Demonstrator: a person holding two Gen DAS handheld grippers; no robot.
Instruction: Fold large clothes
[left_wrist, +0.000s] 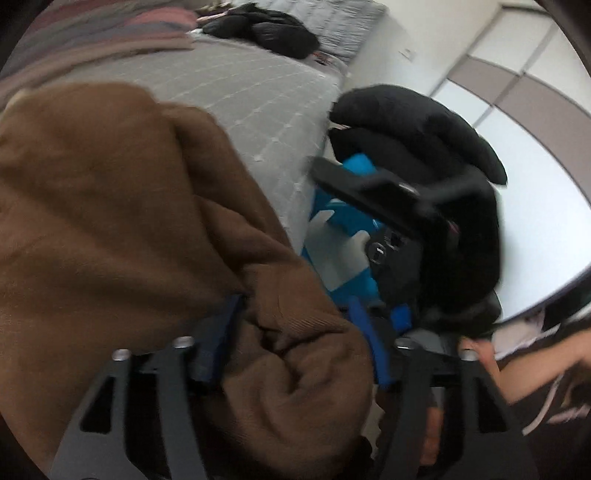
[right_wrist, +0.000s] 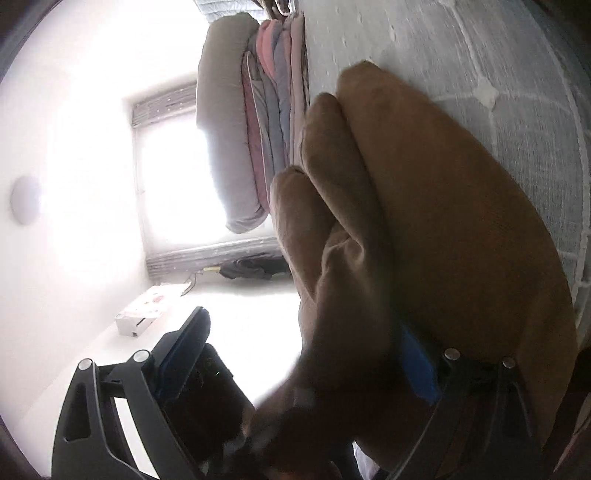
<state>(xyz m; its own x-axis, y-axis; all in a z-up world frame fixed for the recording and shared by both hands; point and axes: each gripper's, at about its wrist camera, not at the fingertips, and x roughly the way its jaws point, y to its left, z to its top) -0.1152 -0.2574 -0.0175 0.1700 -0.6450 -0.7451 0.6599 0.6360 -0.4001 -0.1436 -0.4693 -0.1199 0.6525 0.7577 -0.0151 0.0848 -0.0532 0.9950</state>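
Observation:
A brown sweatshirt (left_wrist: 110, 206) lies bunched on the grey quilted bed (left_wrist: 240, 92). In the left wrist view its ribbed hem fold fills the gap between the blue pads (left_wrist: 373, 354) of my left gripper (left_wrist: 295, 339), whose jaws stand apart without pinching it. In the right wrist view the same brown sweatshirt (right_wrist: 443, 221) lies folded in thick layers on the bed (right_wrist: 480, 55). My right gripper (right_wrist: 303, 354) is wide open around the near folds. The cloth rests against its right blue pad (right_wrist: 417, 369), and the left finger stands free of it.
A stack of folded quilts (left_wrist: 92, 37) (right_wrist: 266, 110) and a black garment pile (left_wrist: 266, 29) lie further along the bed. A black-sleeved arm (left_wrist: 443, 147) is at the bed's edge over the white floor (left_wrist: 535, 203). A white box (right_wrist: 140, 314) sits below a bright window (right_wrist: 173, 166).

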